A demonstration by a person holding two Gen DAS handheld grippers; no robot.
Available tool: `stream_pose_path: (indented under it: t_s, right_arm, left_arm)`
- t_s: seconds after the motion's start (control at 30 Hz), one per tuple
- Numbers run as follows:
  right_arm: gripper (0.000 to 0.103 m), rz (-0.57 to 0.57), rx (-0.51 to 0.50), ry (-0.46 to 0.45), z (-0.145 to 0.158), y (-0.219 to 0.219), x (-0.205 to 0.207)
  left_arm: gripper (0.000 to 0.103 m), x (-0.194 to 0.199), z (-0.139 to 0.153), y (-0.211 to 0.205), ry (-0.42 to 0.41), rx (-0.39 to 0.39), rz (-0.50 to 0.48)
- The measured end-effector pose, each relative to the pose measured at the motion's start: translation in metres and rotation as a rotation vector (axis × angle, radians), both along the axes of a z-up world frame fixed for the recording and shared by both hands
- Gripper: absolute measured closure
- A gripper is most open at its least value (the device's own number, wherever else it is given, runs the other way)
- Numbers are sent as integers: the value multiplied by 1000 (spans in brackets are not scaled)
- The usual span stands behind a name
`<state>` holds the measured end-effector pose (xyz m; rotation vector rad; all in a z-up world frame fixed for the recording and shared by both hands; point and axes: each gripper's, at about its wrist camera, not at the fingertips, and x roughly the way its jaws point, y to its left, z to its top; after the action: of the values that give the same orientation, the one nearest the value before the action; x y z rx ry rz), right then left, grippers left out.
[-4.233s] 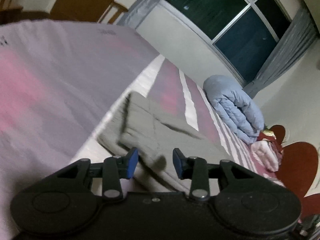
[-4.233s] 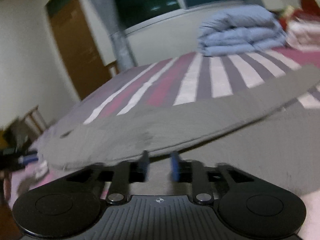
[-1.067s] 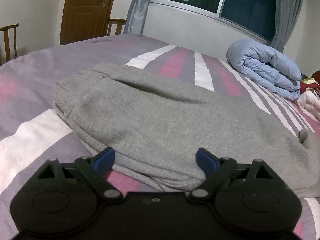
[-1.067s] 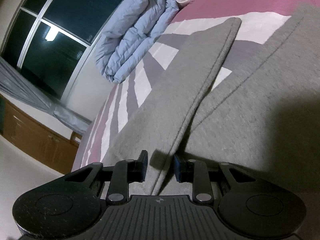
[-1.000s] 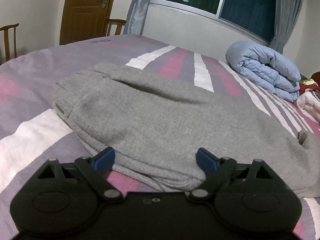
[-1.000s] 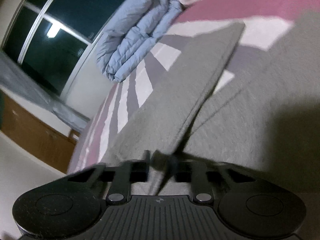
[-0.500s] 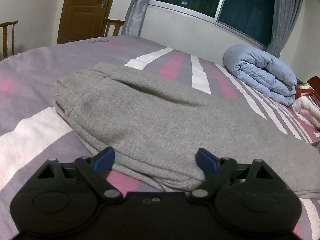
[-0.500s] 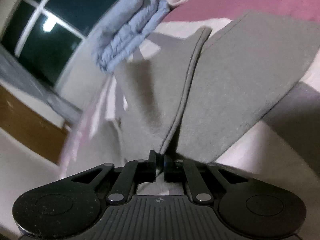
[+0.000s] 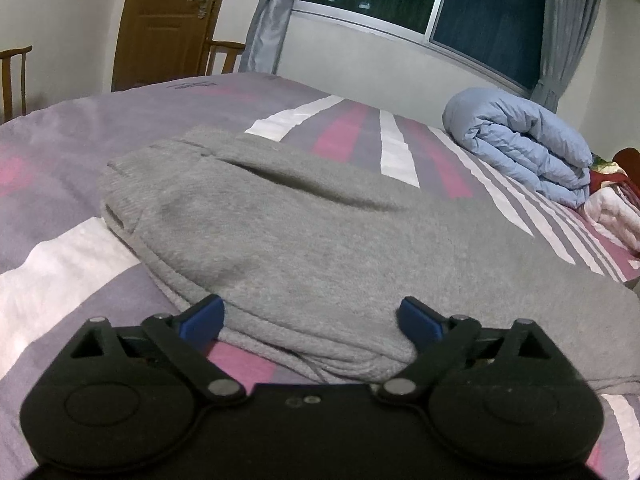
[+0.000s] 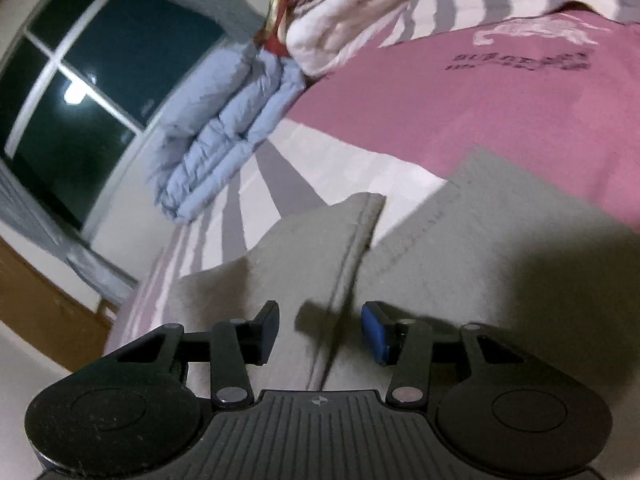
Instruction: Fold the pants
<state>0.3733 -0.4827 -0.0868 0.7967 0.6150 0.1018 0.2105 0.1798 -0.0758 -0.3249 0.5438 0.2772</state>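
Grey pants (image 9: 320, 240) lie across the striped bed (image 9: 60, 264), near its front edge: soft, limp fleece, best pinched at hems or waistband. Left gripper (image 9: 310, 316) gapes wide, empty. Right gripper (image 10: 320, 328), jaws just opening, straddles a leg hem unclamped.

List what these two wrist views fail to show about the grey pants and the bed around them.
- Left wrist view: the near hem of the grey pants is hidden behind the left gripper; their far end runs off the right edge.
- Right wrist view: the pant edge vanishes under the right gripper, whose jaws have just been opening, pads clear of the cloth; shadow darkens the cloth on the right.
- Right wrist view: the print on the pink bedsheet is too blurred to read.
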Motion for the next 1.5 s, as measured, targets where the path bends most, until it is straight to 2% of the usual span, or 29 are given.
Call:
stream_pose_path:
  t_s: [0.07,0.13,0.17,0.3,0.4,0.47,0.53,0.6,0.63,0.7,0.83,0.9,0.97,1.0,1.07,1.13,1.3,1.33,1.4,1.47,1.5]
  right_arm:
    - [56,4,-19,22,1,0,7]
    - [92,16,-86,16,8,2,7]
    - [98,26,-96,-3,13,1,3]
    - [98,-7,-79,-126,44,-12,-39]
    - [98,-35,-91,-151,56,-22,-78]
    - [98,-66,-94,-124,47,-28,-102]
    - [98,-77,-135,-59,29,-32,-110]
    - [98,-88,-94,23,3,-38,-107]
    - [98,-95,-71,22,-4,-40,-107]
    - [98,-113,-51,8,-4,-42,-108]
    - [98,-127,-95,-49,11,-36,-113]
    - [98,-103,-158,34,-1,-33,-103]
    - [98,-100,-139,31,-1,-36,-104]
    - [92,-110,-137,15,4,-35,-109]
    - [84,-153,-207,-49,21,-27,-126]
    - [84,-165,-264,-103,35,-13,-141]
    - [81,-55,-319,-169,49,26,-152]
    - [78,-34,-317,-170,48,34,-150]
    - [60,-15,-307,-171,46,45,-148]
    - [55,-34,-307,-170,44,49,-146]
    - [55,-37,-296,-167,42,49,-145]
  left_arm:
    - [14,0,0,0,0,0,0]
    - [14,0,0,0,0,0,0]
    - [14,0,0,0,-1,-1,0]
    - [14,0,0,0,-7,-8,-1]
    - [14,-1,-1,2,-11,-13,-4]
    - [14,-2,-1,3,-15,-18,-4]
    - [14,-3,-1,3,-15,-19,-5]
    - [14,-3,-1,3,-15,-19,-4]
    - [14,-3,-1,3,-16,-19,-5]
    - [14,-3,-1,3,-16,-21,-5]
    - [14,-2,-1,3,-15,-23,-6]
    - [14,-2,-1,3,-13,-21,-6]
    - [14,-2,-1,3,-12,-19,-6]
    - [14,-3,-1,3,-14,-20,-7]
    - [14,-4,0,4,-19,-22,-9]
    - [14,-7,1,4,-26,-23,-9]
    - [19,-12,8,6,-28,-23,-8]
    - [19,-14,10,7,-29,-30,-14]
    - [21,-19,14,10,-41,-52,0]
    - [26,-23,17,17,-53,-92,-10]
    - [29,-24,20,20,-54,-86,2]
